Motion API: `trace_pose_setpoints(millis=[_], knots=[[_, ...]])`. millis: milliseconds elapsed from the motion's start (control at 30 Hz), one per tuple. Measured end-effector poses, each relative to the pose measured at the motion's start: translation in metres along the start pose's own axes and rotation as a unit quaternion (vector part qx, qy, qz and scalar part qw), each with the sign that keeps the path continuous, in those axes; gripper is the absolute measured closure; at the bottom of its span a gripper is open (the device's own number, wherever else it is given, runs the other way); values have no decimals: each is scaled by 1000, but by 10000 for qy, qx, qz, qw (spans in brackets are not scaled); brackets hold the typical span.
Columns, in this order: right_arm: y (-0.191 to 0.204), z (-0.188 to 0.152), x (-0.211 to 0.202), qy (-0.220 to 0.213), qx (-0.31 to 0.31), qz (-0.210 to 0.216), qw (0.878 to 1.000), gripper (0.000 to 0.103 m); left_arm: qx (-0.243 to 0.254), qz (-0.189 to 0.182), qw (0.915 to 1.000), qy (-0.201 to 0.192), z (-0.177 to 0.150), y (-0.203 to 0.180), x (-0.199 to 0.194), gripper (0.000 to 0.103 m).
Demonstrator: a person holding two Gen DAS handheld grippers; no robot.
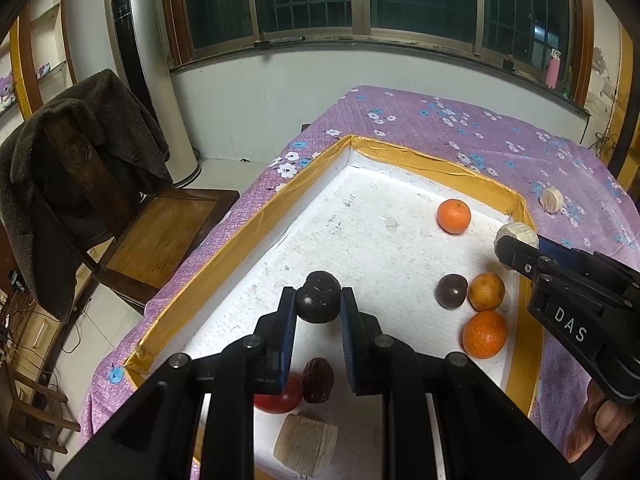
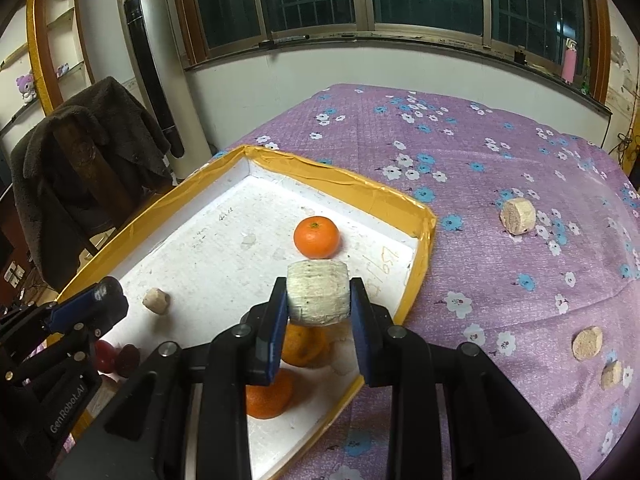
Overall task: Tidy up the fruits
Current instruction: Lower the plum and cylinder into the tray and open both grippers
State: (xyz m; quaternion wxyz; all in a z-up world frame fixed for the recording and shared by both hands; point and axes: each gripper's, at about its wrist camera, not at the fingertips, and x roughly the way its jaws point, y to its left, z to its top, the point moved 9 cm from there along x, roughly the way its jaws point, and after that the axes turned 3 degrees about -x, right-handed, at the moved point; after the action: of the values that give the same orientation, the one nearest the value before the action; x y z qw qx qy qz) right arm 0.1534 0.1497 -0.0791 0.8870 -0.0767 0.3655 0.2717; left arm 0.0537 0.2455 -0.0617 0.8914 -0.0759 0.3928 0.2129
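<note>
**Both grippers loaded above the tray**

Jaws on both tools are pressed onto cargo: the left gripper [image 1: 318, 305] pinches a dark round fruit [image 1: 318, 297] between its blue pads, and the right gripper [image 2: 319, 300] pinches a pale ribbed cylinder [image 2: 318, 293] across its flat ends. Each load appears lifted clear of the tray floor, which suggests both are being carried rather than merely gripped in place.

That tray [image 1: 404, 151], white inside with a yellow taped rim, lies on the purple flowered cloth [image 2: 460, 136]. Fruit already lies sorted by kind, it seems: three oranges sit along the tray's right side, one [image 1: 453, 216] near the far right corner and two [image 1: 485, 334] by the right rim, with a dark purple fruit [image 1: 451, 291] touching the middle one. Near the tray's near edge lie a red fruit [image 1: 280, 399], a wrinkled date [image 1: 317, 380] and a pale block [image 1: 305, 443].

Three pale pieces [image 2: 517, 210] rest on the cloth beyond the tray's right rim, well apart from the fruit. Judging by that, the right gripper's cylinder, held over the right rim, is probably being taken out to join them, while the dark fruit hangs over the tray's middle, likely bound for a group inside.
</note>
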Motion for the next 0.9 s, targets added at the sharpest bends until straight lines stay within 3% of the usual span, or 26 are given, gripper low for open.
trace_pose_setpoints(millis=[500,900], knots=[[12,1,-37,-236,-152,3,9996,72,-41,-137,9997,-205,-1,1,-30,83],[17,-19,-63,-318,-95,65,9994,72,-44,-122,9995,-294,-13,6,-48,83]])
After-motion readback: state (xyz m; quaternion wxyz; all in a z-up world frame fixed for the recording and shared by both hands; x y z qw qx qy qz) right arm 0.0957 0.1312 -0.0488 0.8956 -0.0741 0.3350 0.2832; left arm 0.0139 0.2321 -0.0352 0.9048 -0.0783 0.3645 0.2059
